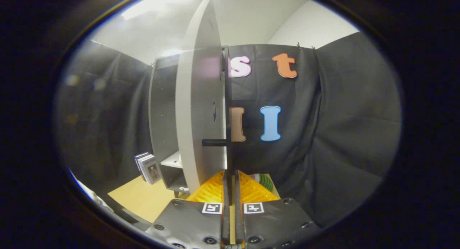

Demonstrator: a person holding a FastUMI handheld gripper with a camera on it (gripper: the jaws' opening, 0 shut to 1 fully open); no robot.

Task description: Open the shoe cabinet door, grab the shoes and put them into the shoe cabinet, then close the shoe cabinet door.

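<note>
The shoe cabinet [162,109] is dark, stands ahead to the left, and has a pale shelf [172,159] inside. Its grey door [197,109] is swung open towards me and I see it almost edge-on. A black handle [227,98] runs as a thin upright bar along the door's edge, joined to the door by a short post [214,142]. My gripper [231,175] is shut on the lower end of that bar, with both fingers pressed close together. Something striped green and white [265,181], maybe a shoe, shows just beyond the right finger.
A few upright books or boxes [148,168] stand on the wooden surface [143,198] left of the cabinet. Black cloth walls close in at the left, behind and right.
</note>
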